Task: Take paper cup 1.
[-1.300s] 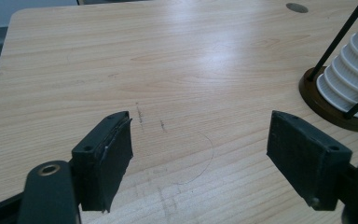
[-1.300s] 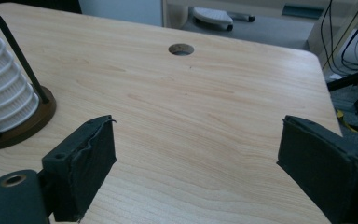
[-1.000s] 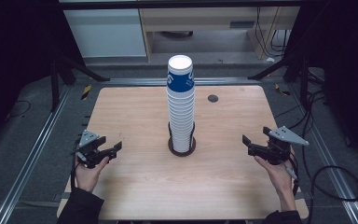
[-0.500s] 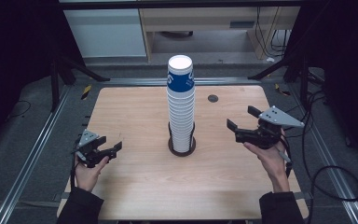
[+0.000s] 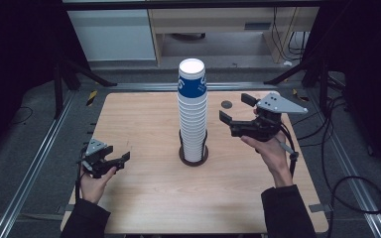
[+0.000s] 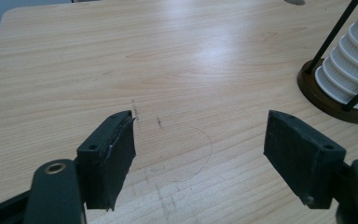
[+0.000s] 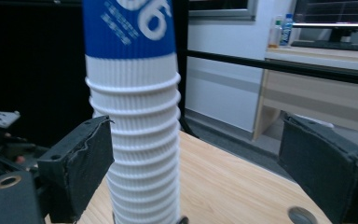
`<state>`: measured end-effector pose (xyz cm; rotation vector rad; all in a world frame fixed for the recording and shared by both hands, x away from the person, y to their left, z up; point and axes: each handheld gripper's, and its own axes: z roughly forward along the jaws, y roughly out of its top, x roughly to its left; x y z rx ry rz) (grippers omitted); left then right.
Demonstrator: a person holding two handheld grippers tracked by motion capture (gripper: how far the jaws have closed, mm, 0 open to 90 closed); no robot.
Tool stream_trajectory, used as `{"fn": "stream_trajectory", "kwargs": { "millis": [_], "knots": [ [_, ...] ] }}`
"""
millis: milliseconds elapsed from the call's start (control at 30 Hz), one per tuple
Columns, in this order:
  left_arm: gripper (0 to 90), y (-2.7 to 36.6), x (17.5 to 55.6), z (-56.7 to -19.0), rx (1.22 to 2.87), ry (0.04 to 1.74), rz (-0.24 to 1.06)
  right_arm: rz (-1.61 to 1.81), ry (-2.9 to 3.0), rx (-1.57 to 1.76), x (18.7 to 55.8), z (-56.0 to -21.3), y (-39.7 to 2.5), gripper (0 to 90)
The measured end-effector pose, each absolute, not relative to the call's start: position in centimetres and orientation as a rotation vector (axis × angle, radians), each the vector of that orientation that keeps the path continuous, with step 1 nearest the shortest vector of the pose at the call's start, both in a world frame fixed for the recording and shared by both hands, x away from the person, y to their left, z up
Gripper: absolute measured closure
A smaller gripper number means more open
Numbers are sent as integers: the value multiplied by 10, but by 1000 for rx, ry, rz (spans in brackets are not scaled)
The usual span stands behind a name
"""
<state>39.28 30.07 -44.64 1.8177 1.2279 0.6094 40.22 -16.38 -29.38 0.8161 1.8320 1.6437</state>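
A tall stack of white ribbed paper cups (image 5: 193,119) stands in a dark round holder (image 5: 194,156) at the table's middle; the top cup (image 5: 192,79) is blue and white. My right gripper (image 5: 236,112) is raised to the right of the stack's upper part, open, jaws pointing at it. In the right gripper view the stack (image 7: 140,135) rises close ahead, nearer the left jaw, with nothing gripped. My left gripper (image 5: 121,159) rests low over the table's front left, open and empty. In the left gripper view the holder base (image 6: 328,95) lies at the right.
The wooden table (image 5: 144,124) has a small dark round hole (image 5: 226,104) at its back right. Metal rails (image 5: 39,148) run along both sides. A white cabinet (image 5: 114,34) and wooden shelf (image 5: 218,22) stand behind the table.
My right gripper has risen from the table's right side and moved left and back toward the upper part of the cup stack. The left gripper has stayed in place.
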Motion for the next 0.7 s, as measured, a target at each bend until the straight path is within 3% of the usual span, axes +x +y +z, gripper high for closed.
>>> {"fn": "stream_trajectory", "kwargs": {
  "millis": [700],
  "knots": [
    [229,295,394,-450,1844,1223,606,1736,1879,719,423,-268,-105,87]
  ]
}}
